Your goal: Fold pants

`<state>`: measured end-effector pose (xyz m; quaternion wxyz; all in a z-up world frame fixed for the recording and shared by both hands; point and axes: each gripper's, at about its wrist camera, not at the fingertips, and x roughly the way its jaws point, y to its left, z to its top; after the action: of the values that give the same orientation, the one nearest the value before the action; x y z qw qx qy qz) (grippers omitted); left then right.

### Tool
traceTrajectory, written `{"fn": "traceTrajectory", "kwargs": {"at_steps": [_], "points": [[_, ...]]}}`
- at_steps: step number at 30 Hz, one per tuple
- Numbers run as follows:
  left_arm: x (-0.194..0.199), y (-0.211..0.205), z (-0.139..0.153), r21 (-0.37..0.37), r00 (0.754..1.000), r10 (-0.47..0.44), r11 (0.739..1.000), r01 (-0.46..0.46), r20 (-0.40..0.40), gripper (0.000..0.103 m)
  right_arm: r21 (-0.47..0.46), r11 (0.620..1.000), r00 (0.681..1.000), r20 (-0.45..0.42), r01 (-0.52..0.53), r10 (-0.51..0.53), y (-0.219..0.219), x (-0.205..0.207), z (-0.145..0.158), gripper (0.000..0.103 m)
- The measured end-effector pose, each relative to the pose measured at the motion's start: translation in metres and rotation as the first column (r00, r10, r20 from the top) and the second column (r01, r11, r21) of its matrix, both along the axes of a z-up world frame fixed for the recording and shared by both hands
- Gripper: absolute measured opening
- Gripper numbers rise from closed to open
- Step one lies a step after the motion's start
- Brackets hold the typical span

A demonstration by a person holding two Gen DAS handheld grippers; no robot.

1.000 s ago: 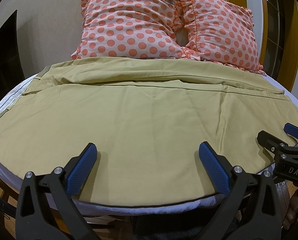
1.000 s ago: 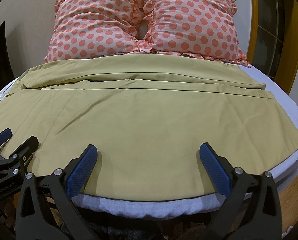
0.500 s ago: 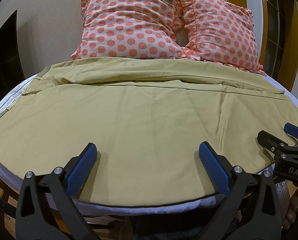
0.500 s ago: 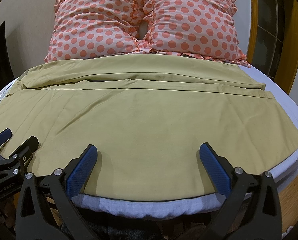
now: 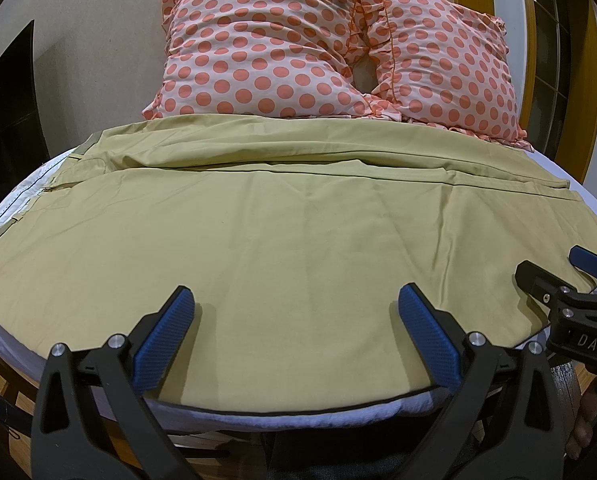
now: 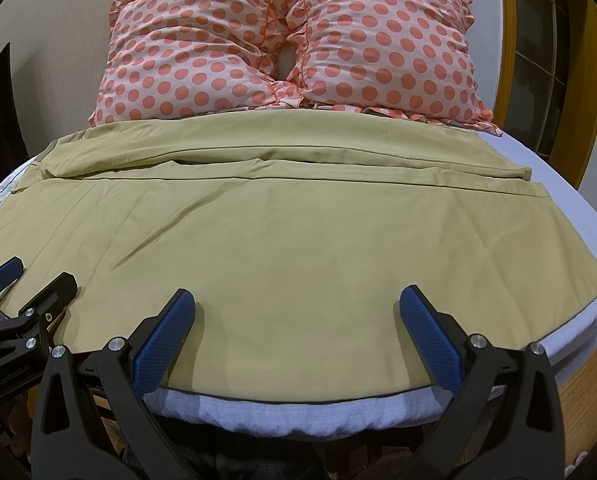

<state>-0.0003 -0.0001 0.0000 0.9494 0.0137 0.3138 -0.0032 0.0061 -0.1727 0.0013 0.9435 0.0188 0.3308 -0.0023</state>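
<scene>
Khaki pants (image 5: 298, 232) lie spread flat across the bed, legs running left to right, the far leg partly overlapping the near one; they also fill the right wrist view (image 6: 282, 240). My left gripper (image 5: 294, 332) is open and empty, hovering just over the pants' near edge. My right gripper (image 6: 298, 332) is open and empty over the same near edge, further right. Each gripper shows in the other's view: the right one (image 5: 558, 280) at the right edge, the left one (image 6: 30, 284) at the left edge.
Two pink pillows with orange dots (image 5: 338, 48) lean against the wall at the head of the bed (image 6: 282, 40). The white mattress edge (image 6: 298, 408) runs just below the pants. Wooden floor (image 6: 586, 384) lies to the right.
</scene>
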Motion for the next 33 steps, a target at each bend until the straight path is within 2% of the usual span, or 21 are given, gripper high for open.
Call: {"fn": "traceTrajectory", "kwargs": {"at_steps": [7, 9, 11, 13, 15, 16, 18, 19, 20, 21, 22, 23, 24, 29, 30, 31, 33], "points": [[0.0, 0.0, 0.0, 0.001, 1.0, -0.003, 1.0, 0.003, -0.002, 0.101, -0.003, 1.0, 1.0, 0.014, -0.016, 0.016, -0.001, 0.001, 0.001, 0.102], [0.002, 0.002, 0.002, -0.004, 1.0, -0.017, 1.0, 0.017, -0.02, 0.101, 0.01, 0.999, 0.999, -0.031, -0.035, 0.035, -0.009, 0.007, 0.007, 0.102], [0.002, 0.001, 0.005, 0.0, 0.999, -0.016, 1.0, 0.016, -0.031, 0.101, 0.03, 1.0, 1.0, -0.001, -0.003, 0.003, -0.029, 0.017, 0.032, 0.102], [0.007, 0.009, 0.023, 0.016, 1.0, -0.004, 1.0, 0.003, 0.02, 0.101, 0.026, 0.999, 0.998, 0.038, 0.047, -0.048, -0.046, 0.03, 0.055, 0.102], [0.009, 0.014, 0.039, 0.029, 0.997, 0.001, 1.0, -0.003, 0.072, 0.101, 0.028, 0.989, 0.988, 0.048, 0.142, -0.144, -0.078, 0.07, 0.087, 0.102], [0.014, 0.016, 0.046, 0.036, 0.996, 0.004, 0.999, -0.007, 0.089, 0.101, 0.031, 0.984, 0.984, 0.04, 0.175, -0.176, -0.089, 0.084, 0.092, 0.102], [0.024, 0.02, 0.06, 0.042, 0.993, 0.011, 0.999, -0.015, 0.116, 0.101, 0.047, 0.953, 0.954, -0.03, 0.298, -0.297, -0.124, 0.143, 0.101, 0.102], [0.028, 0.022, 0.064, 0.039, 0.993, 0.013, 0.999, -0.017, 0.12, 0.101, 0.06, 0.938, 0.939, -0.066, 0.342, -0.338, -0.137, 0.164, 0.1, 0.096], [0.034, 0.023, 0.067, 0.034, 0.993, 0.015, 0.999, -0.019, 0.12, 0.101, 0.091, 0.911, 0.912, -0.126, 0.402, -0.39, -0.157, 0.198, 0.095, 0.091], [0.038, 0.024, 0.068, 0.03, 0.993, 0.017, 0.999, -0.02, 0.118, 0.101, 0.11, 0.887, 0.887, -0.18, 0.448, -0.425, -0.173, 0.226, 0.089, 0.08], [0.043, 0.026, 0.07, 0.021, 0.993, 0.021, 1.0, -0.023, 0.114, 0.101, 0.121, 0.858, 0.855, -0.227, 0.5, -0.467, -0.188, 0.252, 0.081, 0.073], [0.046, 0.027, 0.071, 0.018, 0.993, 0.022, 1.0, -0.024, 0.112, 0.101, 0.122, 0.837, 0.833, -0.25, 0.533, -0.494, -0.197, 0.266, 0.075, 0.072], [0.05, 0.028, 0.071, 0.011, 0.994, 0.022, 1.0, -0.024, 0.111, 0.101, 0.114, 0.8, 0.79, -0.288, 0.589, -0.541, -0.212, 0.292, 0.065, 0.07], [0.063, 0.03, 0.071, 0.004, 0.993, 0.018, 1.0, -0.019, 0.115, 0.101, 0.093, 0.692, 0.666, -0.388, 0.716, -0.637, -0.243, 0.349, 0.032, 0.07], [0.067, 0.03, 0.07, 0.003, 0.994, 0.016, 1.0, -0.016, 0.111, 0.101, 0.094, 0.68, 0.652, -0.403, 0.727, -0.642, -0.245, 0.353, 0.026, 0.07], [0.071, 0.03, 0.068, 0.002, 0.994, 0.013, 1.0, -0.014, 0.106, 0.101, 0.088, 0.671, 0.639, -0.416, 0.737, -0.647, -0.247, 0.354, 0.023, 0.066], [0.076, 0.029, 0.065, 0.003, 0.995, 0.014, 1.0, -0.015, 0.095, 0.101, -0.003, 0.689, 0.638, -0.375, 0.725, -0.673, -0.242, 0.36, 0.02, 0.048]]}}
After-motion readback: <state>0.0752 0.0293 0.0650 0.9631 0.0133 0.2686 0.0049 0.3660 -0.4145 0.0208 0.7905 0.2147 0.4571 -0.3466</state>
